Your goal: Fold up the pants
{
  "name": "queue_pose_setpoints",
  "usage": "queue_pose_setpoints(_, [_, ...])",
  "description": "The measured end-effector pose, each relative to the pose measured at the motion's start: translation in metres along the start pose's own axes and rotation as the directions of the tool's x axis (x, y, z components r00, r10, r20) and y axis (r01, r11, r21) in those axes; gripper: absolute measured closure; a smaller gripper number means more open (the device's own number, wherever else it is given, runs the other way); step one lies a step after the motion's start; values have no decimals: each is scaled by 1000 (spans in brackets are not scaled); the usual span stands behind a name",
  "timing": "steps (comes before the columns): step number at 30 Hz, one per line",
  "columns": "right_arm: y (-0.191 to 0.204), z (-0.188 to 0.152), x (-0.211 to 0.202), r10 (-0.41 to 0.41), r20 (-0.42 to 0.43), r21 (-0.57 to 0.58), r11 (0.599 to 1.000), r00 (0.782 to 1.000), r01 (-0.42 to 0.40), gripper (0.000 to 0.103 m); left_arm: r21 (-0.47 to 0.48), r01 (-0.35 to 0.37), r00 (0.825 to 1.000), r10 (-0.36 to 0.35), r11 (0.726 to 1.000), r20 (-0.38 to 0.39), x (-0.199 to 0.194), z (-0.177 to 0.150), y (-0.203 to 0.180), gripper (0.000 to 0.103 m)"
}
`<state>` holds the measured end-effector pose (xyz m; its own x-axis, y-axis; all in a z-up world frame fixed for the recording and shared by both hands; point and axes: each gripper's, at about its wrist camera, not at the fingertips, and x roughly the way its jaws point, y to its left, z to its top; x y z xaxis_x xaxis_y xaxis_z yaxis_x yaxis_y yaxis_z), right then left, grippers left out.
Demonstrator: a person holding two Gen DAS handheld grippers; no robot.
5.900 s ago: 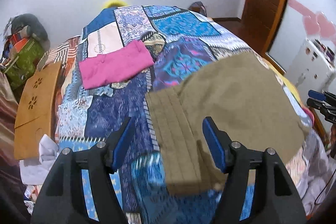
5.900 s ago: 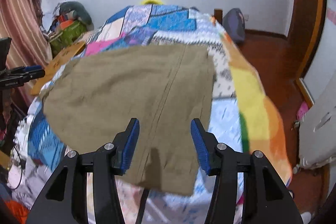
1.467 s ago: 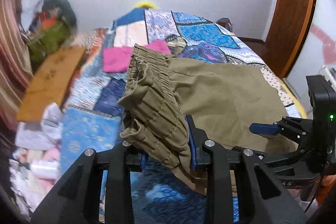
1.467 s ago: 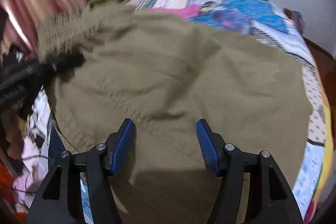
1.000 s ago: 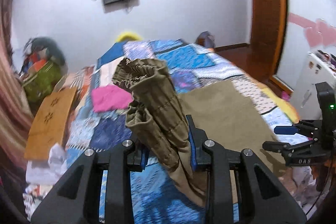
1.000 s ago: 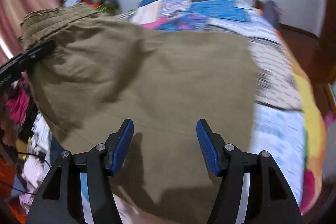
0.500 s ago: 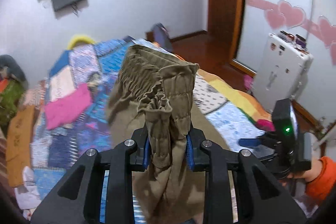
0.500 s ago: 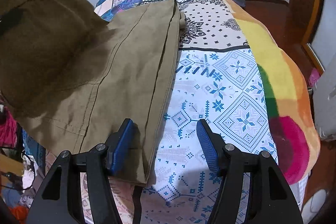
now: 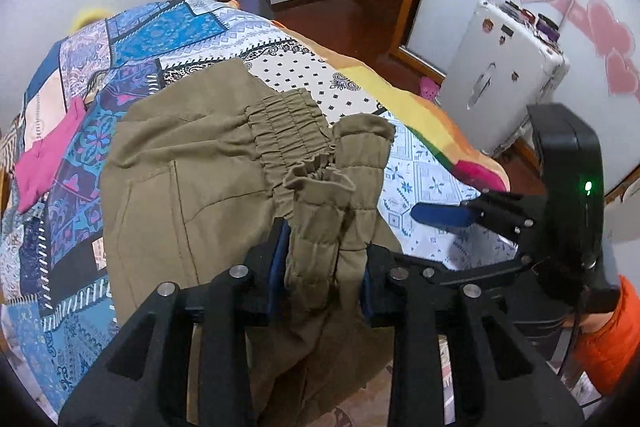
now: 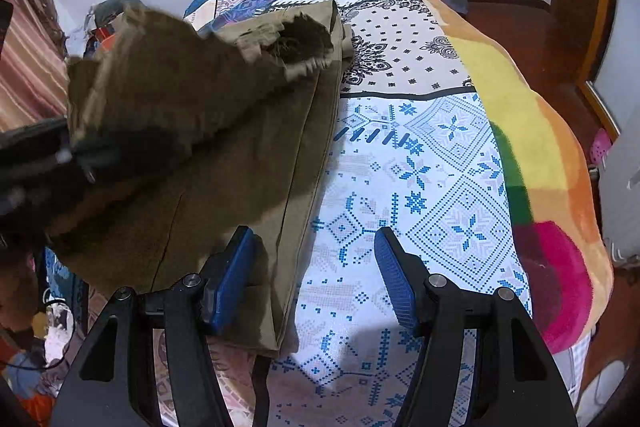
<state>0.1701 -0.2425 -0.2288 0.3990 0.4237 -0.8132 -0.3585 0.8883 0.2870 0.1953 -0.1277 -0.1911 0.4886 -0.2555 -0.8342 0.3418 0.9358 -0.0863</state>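
Left gripper (image 9: pixel 323 259) opening around bunched waistband of olive pants (image 9: pixel 188 163); right gripper (image 10: pixel 316 267) wide, empty, beside pants.

No text, label or number can be read anywhere.

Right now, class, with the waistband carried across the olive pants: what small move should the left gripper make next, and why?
Probably finish letting go and draw back. The left gripper has the bunched waistband between its opening jaws, already over the pants on the bed. The right gripper is open and empty.
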Motion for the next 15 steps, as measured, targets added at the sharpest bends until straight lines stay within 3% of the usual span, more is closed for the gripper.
queue_pose_setpoints(1, [0,0,-1,-3,1,1,1000,1000,3,44,0,14,1000,-14,1000,-9,-2,0,0,63])
queue_pose_setpoints(4, [-1,0,-11,-23,16,1,1000,1000,23,44,-19,62,998,-63,998,-24,-13,0,1,61])
queue_pose_setpoints(10, [-6,10,-47,-51,112,16,999,992,50,44,-54,106,991,-101,993,88,-64,-5,17,46])
queue_pose_setpoints(13, [-4,18,-61,-81,159,2,997,984,82,44,-63,52,993,-45,997,106,-70,-6,33,45])
queue_pose_setpoints(15, [-1,23,-67,-87,184,-9,996,979,90,44,-81,-10,997,16,997,76,-61,-11,46,45])
